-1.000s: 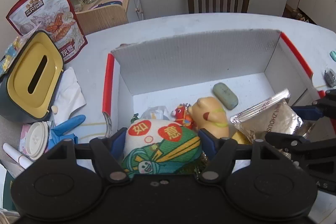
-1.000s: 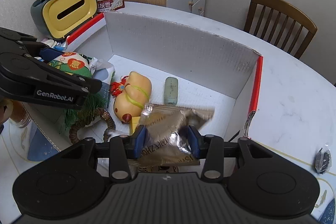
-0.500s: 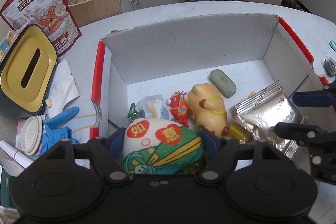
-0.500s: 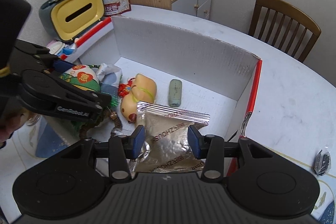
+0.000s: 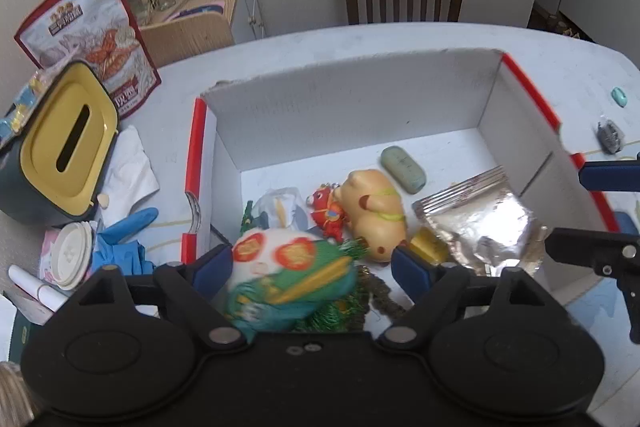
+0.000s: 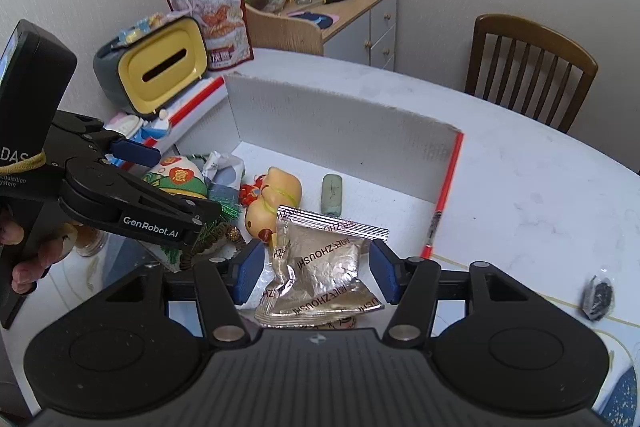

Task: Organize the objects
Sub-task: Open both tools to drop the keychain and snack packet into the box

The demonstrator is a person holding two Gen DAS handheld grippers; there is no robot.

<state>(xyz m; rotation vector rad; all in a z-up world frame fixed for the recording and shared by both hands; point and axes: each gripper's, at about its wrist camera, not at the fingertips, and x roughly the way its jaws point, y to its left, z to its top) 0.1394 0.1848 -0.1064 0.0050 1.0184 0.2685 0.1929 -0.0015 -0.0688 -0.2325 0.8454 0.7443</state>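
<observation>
Silver foil snack packet (image 6: 324, 267) lies loose between the wide-open right claw (image 6: 316, 271), touching neither pad. Left claw (image 5: 312, 267), equally spread, frames the white-and-green embroidered pouch (image 5: 288, 279), ungripped. Both sit at the white cardboard box's (image 5: 360, 107) near edge; its far floor is bare.
</observation>
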